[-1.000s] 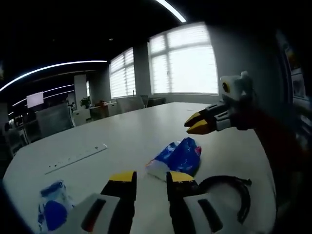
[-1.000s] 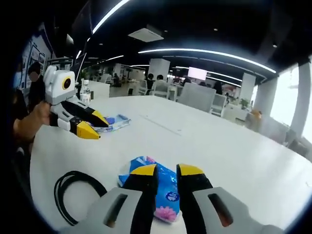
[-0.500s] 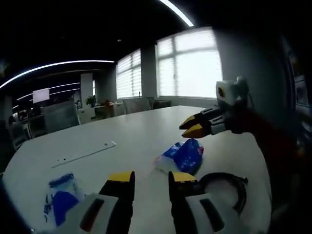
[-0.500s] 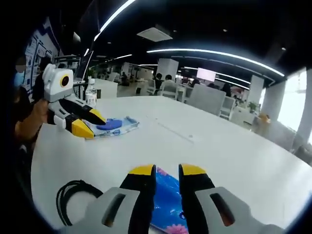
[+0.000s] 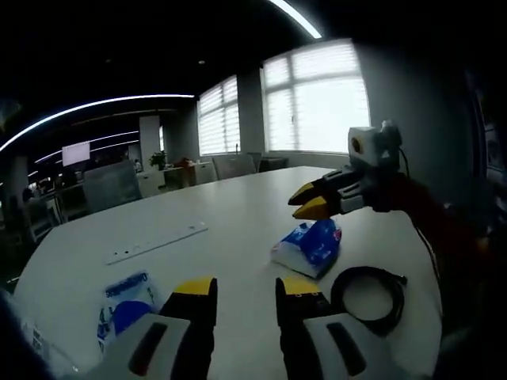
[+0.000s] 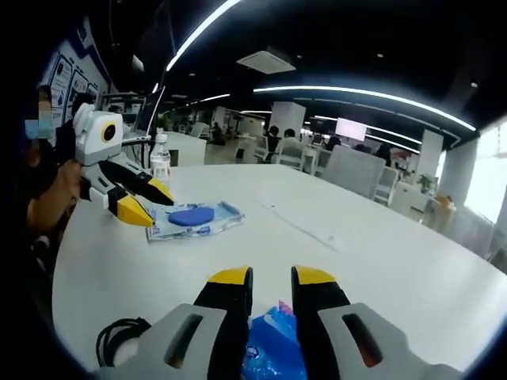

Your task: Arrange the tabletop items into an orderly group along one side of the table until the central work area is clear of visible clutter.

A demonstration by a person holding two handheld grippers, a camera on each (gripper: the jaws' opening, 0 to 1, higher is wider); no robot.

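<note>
A blue tissue pack (image 5: 309, 244) lies on the white table (image 5: 238, 214), with a coiled black cable (image 5: 368, 289) next to it. My right gripper (image 5: 309, 201) hovers just above the pack, jaws slightly apart and holding nothing. In the right gripper view the pack (image 6: 269, 356) lies low between the jaws of the right gripper (image 6: 270, 277). A blue-and-white flat packet (image 5: 127, 301) lies to the left of my left gripper (image 5: 246, 288), which is open and empty. In the right gripper view the left gripper (image 6: 146, 202) hangs beside that packet (image 6: 194, 219).
A long white strip (image 5: 158, 241) lies flat across the table's middle. A water bottle (image 6: 161, 162) stands behind the packet. The cable (image 6: 119, 340) lies near the table edge. A person's hand (image 6: 47, 198) holds the left gripper. Office chairs and desks stand beyond the table.
Both views have shifted as the hands moved. The tissue pack now sits lower under the right jaws, and more of the flat packet shows in both views. Nothing was taken hold of.
</note>
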